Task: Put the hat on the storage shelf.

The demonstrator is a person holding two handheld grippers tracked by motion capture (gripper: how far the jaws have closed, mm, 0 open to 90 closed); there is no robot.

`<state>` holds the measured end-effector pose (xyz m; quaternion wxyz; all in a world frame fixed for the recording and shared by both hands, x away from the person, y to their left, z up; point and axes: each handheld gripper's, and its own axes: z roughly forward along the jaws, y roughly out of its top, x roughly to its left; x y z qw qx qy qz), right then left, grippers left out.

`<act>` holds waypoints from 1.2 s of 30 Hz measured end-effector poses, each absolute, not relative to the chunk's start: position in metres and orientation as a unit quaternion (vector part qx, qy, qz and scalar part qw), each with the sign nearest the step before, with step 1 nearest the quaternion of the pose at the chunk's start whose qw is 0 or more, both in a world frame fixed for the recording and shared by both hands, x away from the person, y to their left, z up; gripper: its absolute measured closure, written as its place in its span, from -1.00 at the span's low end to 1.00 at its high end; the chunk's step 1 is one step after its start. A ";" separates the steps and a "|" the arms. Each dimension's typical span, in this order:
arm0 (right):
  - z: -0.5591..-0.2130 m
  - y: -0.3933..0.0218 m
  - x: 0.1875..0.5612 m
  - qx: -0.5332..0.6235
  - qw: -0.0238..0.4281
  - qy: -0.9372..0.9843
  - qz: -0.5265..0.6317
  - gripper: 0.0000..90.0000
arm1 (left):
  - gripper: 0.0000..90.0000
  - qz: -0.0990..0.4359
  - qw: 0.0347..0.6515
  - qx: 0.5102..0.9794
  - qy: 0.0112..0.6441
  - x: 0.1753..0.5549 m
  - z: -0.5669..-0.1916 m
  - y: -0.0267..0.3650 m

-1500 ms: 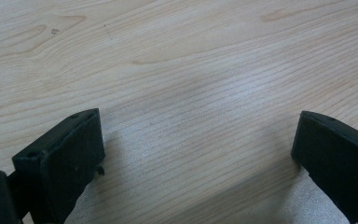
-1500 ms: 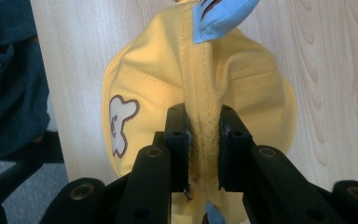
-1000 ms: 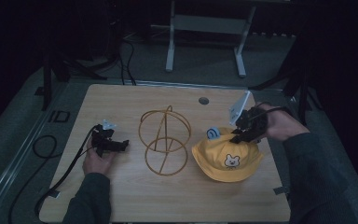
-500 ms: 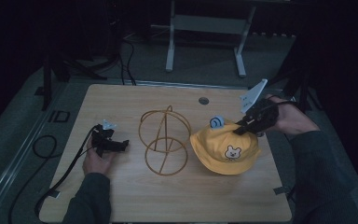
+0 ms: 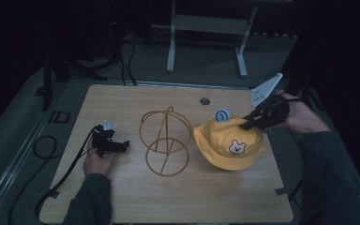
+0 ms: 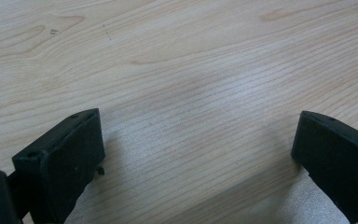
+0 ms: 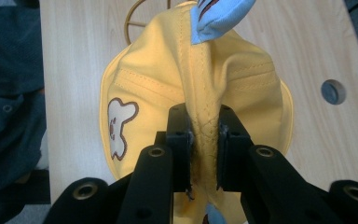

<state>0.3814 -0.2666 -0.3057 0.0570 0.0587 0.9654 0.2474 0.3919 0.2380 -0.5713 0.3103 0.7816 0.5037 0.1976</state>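
Observation:
A yellow hat [image 5: 229, 140] with a white bear patch and small blue ears hangs above the table's right side, pinched at its crown by my right gripper [image 5: 249, 123]. In the right gripper view the jaws squeeze a fold of the yellow hat [image 7: 205, 84], and my right gripper [image 7: 204, 140] is shut on it. A gold wire hat stand [image 5: 165, 139] is upright at mid-table, just left of the hat. My left gripper [image 5: 117, 146] rests on the wood at the left, held by a hand, its jaws wide apart over bare wood; my left gripper [image 6: 198, 144] holds nothing.
The wooden table [image 5: 136, 197] has a round cable hole [image 5: 205, 101] near its far edge. A black cable [image 5: 42, 152] trails off the left side. A metal frame stand [image 5: 206, 42] is on the floor beyond the table.
My right gripper has lifted the hat off the table and carried it up and slightly right, so it now hangs tilted. The left gripper has stayed put.

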 end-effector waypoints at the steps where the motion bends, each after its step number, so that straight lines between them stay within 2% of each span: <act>1: -0.304 -0.268 0.381 0.060 0.060 0.964 0.251 0.75 | -0.95 0.198 0.310 0.782 0.504 0.392 -0.571 0.238; 36: -0.271 -0.287 0.380 0.075 0.097 0.924 0.363 0.77 | -0.95 0.199 0.312 0.781 0.503 0.392 -0.572 0.238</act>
